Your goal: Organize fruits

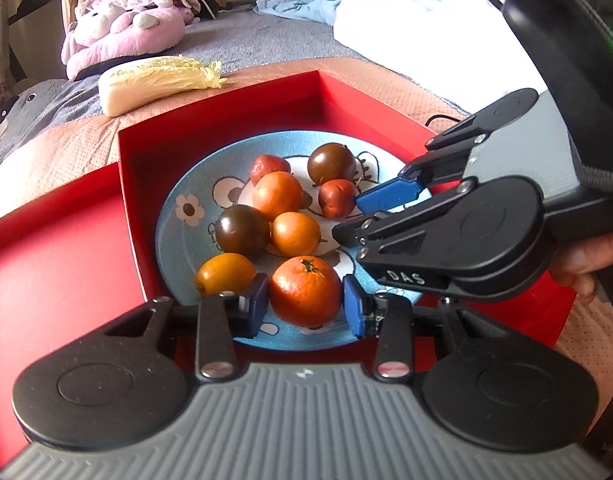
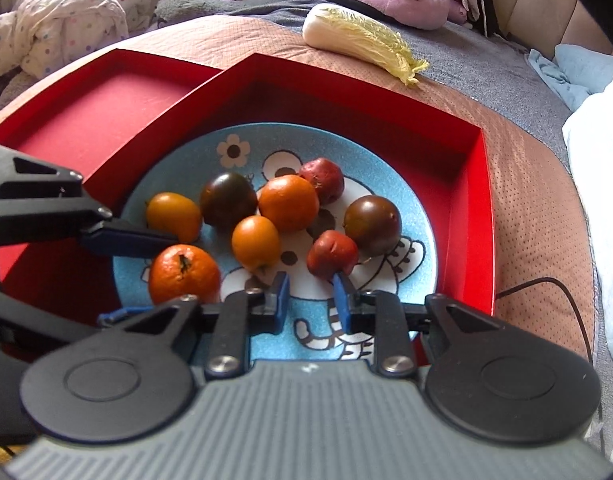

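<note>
A blue cartoon plate lies in a red box and carries several fruits. My left gripper is shut on the near tangerine, a blue pad pressing on each side of it. Further back lie a second tangerine, two dark tomatoes, two yellow-orange fruits and two small red fruits. My right gripper hangs low over the plate's right side with its jaws drawn close and nothing between them. Its right fingertip touches the near edge of a small red fruit.
A shallow red lid adjoins the box on the left. Both rest on a peach quilt over a bed. A napa cabbage lies behind the box, with pink plush toys beyond. A black cable runs beside the box's right wall.
</note>
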The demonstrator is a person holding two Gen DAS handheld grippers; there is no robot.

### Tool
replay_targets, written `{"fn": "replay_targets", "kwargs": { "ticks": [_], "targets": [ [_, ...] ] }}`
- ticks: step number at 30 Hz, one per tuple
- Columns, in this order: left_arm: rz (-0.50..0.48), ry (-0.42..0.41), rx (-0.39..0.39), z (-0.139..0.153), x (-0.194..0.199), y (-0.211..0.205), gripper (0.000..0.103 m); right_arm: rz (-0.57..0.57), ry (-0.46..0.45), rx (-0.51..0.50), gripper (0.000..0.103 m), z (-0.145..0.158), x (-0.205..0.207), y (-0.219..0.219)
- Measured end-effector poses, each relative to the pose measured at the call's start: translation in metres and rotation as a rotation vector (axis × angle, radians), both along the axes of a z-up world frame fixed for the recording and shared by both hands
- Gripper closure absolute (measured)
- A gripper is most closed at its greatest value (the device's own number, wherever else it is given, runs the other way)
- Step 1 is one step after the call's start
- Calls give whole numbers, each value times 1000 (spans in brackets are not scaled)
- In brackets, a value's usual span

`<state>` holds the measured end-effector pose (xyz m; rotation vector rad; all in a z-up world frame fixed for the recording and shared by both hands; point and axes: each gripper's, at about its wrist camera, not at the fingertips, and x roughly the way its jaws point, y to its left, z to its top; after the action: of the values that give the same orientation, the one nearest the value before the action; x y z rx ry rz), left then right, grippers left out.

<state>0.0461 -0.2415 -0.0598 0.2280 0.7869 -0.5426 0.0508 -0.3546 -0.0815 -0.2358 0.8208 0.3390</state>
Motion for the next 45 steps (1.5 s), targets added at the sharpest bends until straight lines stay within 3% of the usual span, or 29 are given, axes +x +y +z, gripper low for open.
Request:
{"fn": "replay_targets", "kwargs": {
  "ticks": [8,18,26,33,45],
  "targets": [
    [6,-2,-31,7,-11,8,58,-14,-13,28,76,5,-9,-10],
    [23,-21,-15,11,-16,5,58,-18,-30,47,76,14,-25,-19],
    [31,-21,-14,11,-18,5,58,-54,-9,54,75,13,-7,-15],
    [36,-7,-24,10,-16,6,57,-44,3,-43,72,6,16,4],
    [44,12,-32,7,-13,7,57,-38,-25,-80,72,3,24,10]
  ]
}}
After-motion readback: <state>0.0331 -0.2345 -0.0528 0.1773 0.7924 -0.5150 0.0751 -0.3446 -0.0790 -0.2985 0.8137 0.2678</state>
